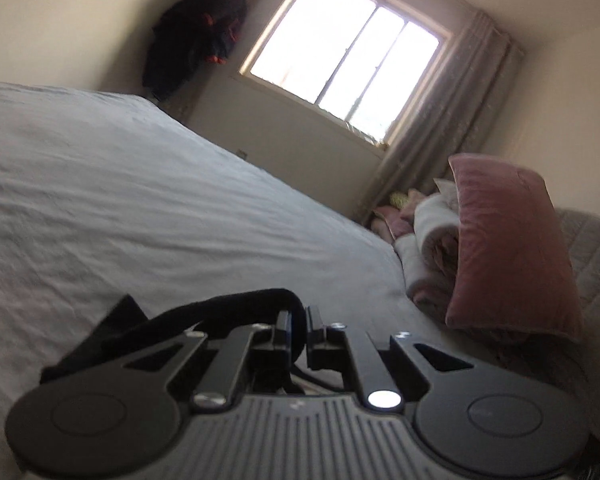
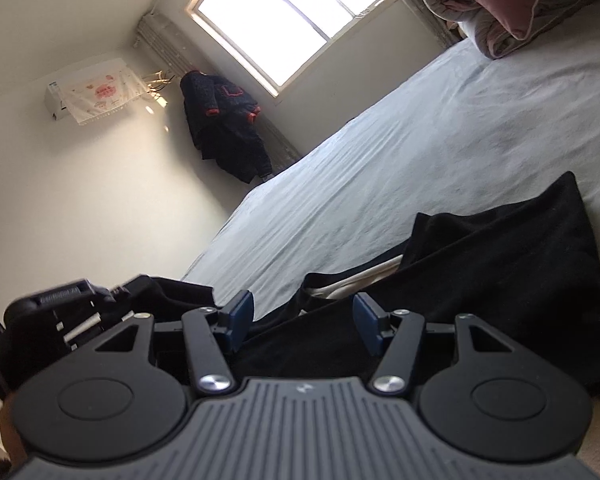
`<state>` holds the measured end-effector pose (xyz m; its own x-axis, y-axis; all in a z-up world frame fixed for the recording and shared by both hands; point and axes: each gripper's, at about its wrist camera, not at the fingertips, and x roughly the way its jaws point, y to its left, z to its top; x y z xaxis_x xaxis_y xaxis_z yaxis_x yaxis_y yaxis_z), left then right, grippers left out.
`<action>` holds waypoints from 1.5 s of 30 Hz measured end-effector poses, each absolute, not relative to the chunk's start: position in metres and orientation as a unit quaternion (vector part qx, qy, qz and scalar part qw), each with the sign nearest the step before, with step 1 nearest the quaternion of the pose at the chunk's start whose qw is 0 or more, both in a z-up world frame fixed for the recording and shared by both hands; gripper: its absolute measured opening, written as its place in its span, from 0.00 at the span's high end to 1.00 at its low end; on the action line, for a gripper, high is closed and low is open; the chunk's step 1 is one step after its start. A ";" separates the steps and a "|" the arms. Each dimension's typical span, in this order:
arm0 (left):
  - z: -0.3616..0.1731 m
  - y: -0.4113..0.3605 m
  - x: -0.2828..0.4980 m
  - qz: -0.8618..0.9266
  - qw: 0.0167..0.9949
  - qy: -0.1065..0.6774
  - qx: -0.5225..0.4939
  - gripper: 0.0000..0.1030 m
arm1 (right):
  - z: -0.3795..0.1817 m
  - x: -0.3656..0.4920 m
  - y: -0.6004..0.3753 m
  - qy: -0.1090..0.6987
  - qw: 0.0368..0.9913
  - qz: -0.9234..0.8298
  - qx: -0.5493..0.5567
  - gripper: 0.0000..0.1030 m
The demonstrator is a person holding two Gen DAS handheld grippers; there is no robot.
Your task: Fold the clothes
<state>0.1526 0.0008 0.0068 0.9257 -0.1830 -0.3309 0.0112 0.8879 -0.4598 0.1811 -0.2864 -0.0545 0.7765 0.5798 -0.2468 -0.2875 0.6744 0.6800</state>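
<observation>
Both tools are matte black: a ribbed grey-black housing flanked by two round discs, angular linkage arms pinned with bright silver screws. The right tool [image 2: 303, 318] shows blue finger pads [image 2: 241, 312]. The left tool [image 1: 298, 330] carries a small white mark.

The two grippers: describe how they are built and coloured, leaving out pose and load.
Both the left gripper and right gripper are matte black. Each has a grey ribbed base plate bearing a small pale mark, two round black hubs, and slotted linkage arms pinned with silver screws. The right gripper's fingers carry blue pads. No sleeves show.
</observation>
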 end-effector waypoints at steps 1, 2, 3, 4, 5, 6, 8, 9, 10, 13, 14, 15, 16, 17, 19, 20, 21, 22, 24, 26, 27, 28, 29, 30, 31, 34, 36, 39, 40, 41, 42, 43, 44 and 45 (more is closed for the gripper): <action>-0.006 -0.005 0.155 -0.057 0.952 0.205 -0.221 0.94 | -0.056 0.182 -0.286 0.231 0.886 0.241 0.321 0.42; -0.018 -0.009 0.156 -0.061 0.949 0.224 -0.212 0.94 | -0.057 0.183 -0.286 0.234 0.886 0.240 0.320 0.42; -0.032 -0.011 0.158 -0.064 0.945 0.246 -0.208 0.93 | -0.057 0.183 -0.285 0.235 0.886 0.240 0.319 0.42; -0.045 -0.014 0.161 -0.065 0.939 0.269 -0.204 0.93 | -0.057 0.183 -0.284 0.236 0.886 0.241 0.318 0.42; -0.057 -0.016 0.165 -0.067 0.934 0.289 -0.199 0.93 | -0.057 0.183 -0.284 0.236 0.886 0.242 0.317 0.42; -0.066 -0.016 0.167 -0.069 0.930 0.304 -0.194 0.93 | -0.057 0.183 -0.284 0.235 0.886 0.243 0.316 0.42; -0.074 -0.015 0.165 -0.077 0.931 0.307 -0.180 0.91 | -0.057 0.183 -0.284 0.236 0.887 0.244 0.314 0.42; -0.072 -0.014 0.163 -0.081 0.932 0.308 -0.173 0.90 | -0.057 0.183 -0.284 0.236 0.887 0.244 0.314 0.42; -0.069 -0.012 0.161 -0.086 0.931 0.310 -0.170 0.84 | -0.057 0.184 -0.284 0.236 0.886 0.244 0.314 0.42; -0.056 -0.004 0.153 -0.097 0.929 0.311 -0.177 0.60 | -0.058 0.184 -0.283 0.240 0.885 0.248 0.314 0.42; -0.054 0.001 0.153 -0.090 0.928 0.310 -0.188 0.58 | -0.058 0.184 -0.282 0.241 0.884 0.249 0.313 0.42; -0.053 0.006 0.153 -0.083 0.926 0.309 -0.200 0.58 | -0.058 0.184 -0.281 0.241 0.884 0.251 0.312 0.42; -0.052 0.012 0.153 -0.076 0.924 0.308 -0.212 0.57 | -0.058 0.184 -0.280 0.241 0.884 0.252 0.311 0.42; -0.050 0.017 0.153 -0.069 0.923 0.307 -0.223 0.54 | -0.057 0.184 -0.280 0.241 0.884 0.253 0.311 0.42; -0.048 0.028 0.153 -0.055 0.918 0.305 -0.246 0.51 | -0.057 0.183 -0.280 0.239 0.884 0.254 0.312 0.42; -0.046 0.034 0.153 -0.048 0.916 0.304 -0.258 0.51 | -0.057 0.183 -0.280 0.238 0.884 0.255 0.313 0.42; -0.047 0.039 0.155 -0.041 0.912 0.302 -0.273 0.51 | -0.057 0.183 -0.280 0.237 0.883 0.255 0.314 0.42; -0.053 0.043 0.160 -0.031 0.907 0.298 -0.296 0.51 | -0.057 0.182 -0.281 0.236 0.883 0.255 0.316 0.42; -0.063 0.049 0.167 -0.011 0.901 0.284 -0.329 0.55 | -0.057 0.183 -0.282 0.236 0.880 0.256 0.322 0.42; -0.069 0.052 0.172 0.006 0.897 0.268 -0.352 0.63 | -0.058 0.183 -0.283 0.237 0.878 0.256 0.327 0.42; -0.070 0.050 0.173 0.013 0.898 0.261 -0.354 0.69 | -0.059 0.183 -0.284 0.238 0.877 0.256 0.330 0.42; -0.070 0.047 0.175 0.015 0.901 0.255 -0.352 0.78 | -0.059 0.184 -0.285 0.239 0.875 0.257 0.334 0.42; -0.069 0.044 0.177 0.014 0.903 0.249 -0.349 0.82 | -0.060 0.185 -0.285 0.241 0.873 0.257 0.338 0.42; -0.068 0.039 0.180 0.005 0.907 0.247 -0.342 0.83 | -0.062 0.185 -0.286 0.243 0.871 0.257 0.341 0.42; -0.066 0.034 0.183 -0.008 0.911 0.246 -0.330 0.86 | -0.063 0.186 -0.287 0.246 0.869 0.256 0.344 0.42; -0.054 0.014 0.186 -0.059 0.924 0.242 -0.290 0.89 | -0.068 0.189 -0.292 0.255 0.859 0.254 0.364 0.42; -0.052 0.000 0.188 -0.120 0.921 0.251 -0.274 0.89 | -0.071 0.190 -0.298 0.258 0.850 0.254 0.383 0.42; -0.049 -0.021 0.190 -0.211 0.907 0.269 -0.247 0.89 | -0.076 0.191 -0.311 0.253 0.824 0.260 0.435 0.42; -0.051 -0.029 0.190 -0.245 0.894 0.292 -0.236 0.88 | -0.079 0.192 -0.314 0.253 0.813 0.262 0.453 0.41; -0.053 -0.036 0.188 -0.275 0.882 0.311 -0.223 0.84 | -0.081 0.192 -0.318 0.254 0.804 0.263 0.469 0.41; -0.054 -0.043 0.182 -0.291 0.878 0.320 -0.204 0.82 | -0.084 0.192 -0.320 0.257 0.798 0.262 0.478 0.41; -0.055 -0.048 0.177 -0.301 0.878 0.324 -0.184 0.76 | -0.085 0.192 -0.321 0.261 0.795 0.259 0.482 0.41; -0.056 -0.052 0.173 -0.306 0.878 0.327 -0.168 0.64 | -0.086 0.192 -0.321 0.265 0.794 0.255 0.484 0.41; -0.056 -0.054 0.170 -0.310 0.878 0.330 -0.154 0.59 | -0.087 0.192 -0.321 0.269 0.795 0.252 0.482 0.41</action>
<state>0.1699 -0.0543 -0.0560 0.5908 -0.6458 -0.4837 0.4427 0.7607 -0.4748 0.1920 -0.3206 -0.0869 0.7279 0.6603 -0.1848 -0.1419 0.4088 0.9016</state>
